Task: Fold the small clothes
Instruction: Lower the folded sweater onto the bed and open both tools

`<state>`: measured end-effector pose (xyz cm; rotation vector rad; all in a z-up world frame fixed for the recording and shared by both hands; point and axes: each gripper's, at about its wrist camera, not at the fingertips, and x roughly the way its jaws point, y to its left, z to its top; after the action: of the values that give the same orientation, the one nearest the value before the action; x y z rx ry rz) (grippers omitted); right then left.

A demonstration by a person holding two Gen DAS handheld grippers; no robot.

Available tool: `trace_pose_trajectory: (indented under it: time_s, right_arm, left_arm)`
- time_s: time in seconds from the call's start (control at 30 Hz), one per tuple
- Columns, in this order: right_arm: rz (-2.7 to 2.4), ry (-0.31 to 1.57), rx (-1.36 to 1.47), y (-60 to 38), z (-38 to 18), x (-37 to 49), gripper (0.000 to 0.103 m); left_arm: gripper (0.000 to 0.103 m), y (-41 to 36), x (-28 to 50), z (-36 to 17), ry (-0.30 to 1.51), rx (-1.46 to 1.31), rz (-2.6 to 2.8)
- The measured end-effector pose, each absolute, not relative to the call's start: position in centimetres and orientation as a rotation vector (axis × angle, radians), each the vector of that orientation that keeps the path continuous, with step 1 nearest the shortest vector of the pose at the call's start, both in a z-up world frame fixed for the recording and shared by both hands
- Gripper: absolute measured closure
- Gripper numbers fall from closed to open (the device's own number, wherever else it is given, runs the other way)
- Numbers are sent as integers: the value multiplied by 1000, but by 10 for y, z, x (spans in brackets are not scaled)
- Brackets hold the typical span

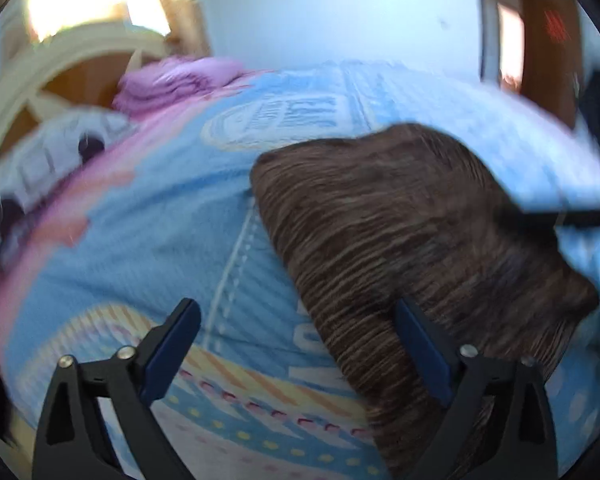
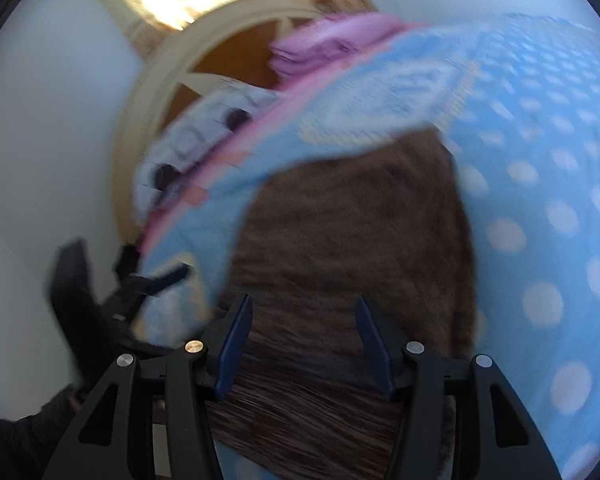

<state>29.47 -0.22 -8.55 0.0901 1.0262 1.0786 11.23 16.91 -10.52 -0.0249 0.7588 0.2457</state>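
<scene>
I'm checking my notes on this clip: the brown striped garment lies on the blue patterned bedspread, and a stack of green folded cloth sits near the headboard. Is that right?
Not quite. The brown striped garment does lie on the blue patterned bedspread, but the stack of folded cloth near the headboard is pink-purple, not green. The left wrist view shows it plainly.

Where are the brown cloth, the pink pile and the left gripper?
brown cloth (image 1: 400,220): left wrist view, middle of its striped top.
pink pile (image 1: 176,80): left wrist view, its folded edge.
left gripper (image 1: 296,324): left wrist view, between open fingertips.
</scene>
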Motion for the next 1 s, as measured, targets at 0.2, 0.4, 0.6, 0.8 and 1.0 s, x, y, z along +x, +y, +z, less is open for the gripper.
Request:
trace_pose_trajectory:
  time_s: [0.2, 0.4, 0.6, 0.8, 1.0]
  right_arm:
    - [1055, 1028, 180, -33, -93, 294, 50]
    - [928, 814, -10, -55, -29, 236, 38]
    - [854, 600, -127, -70, 16, 193, 32]
    - [831, 565, -99, -82, 32, 190, 32]
    - [833, 556, -101, -83, 35, 183, 32]
  left_arm:
    - [0, 182, 97, -102, 719, -108, 230]
    - [0, 149, 56, -64, 679, -54, 254]
    - [0, 135, 51, -28, 621, -110, 208]
    - [0, 121, 47, -17, 583, -76, 183]
    - [0, 119, 46, -15, 575, -63, 194]
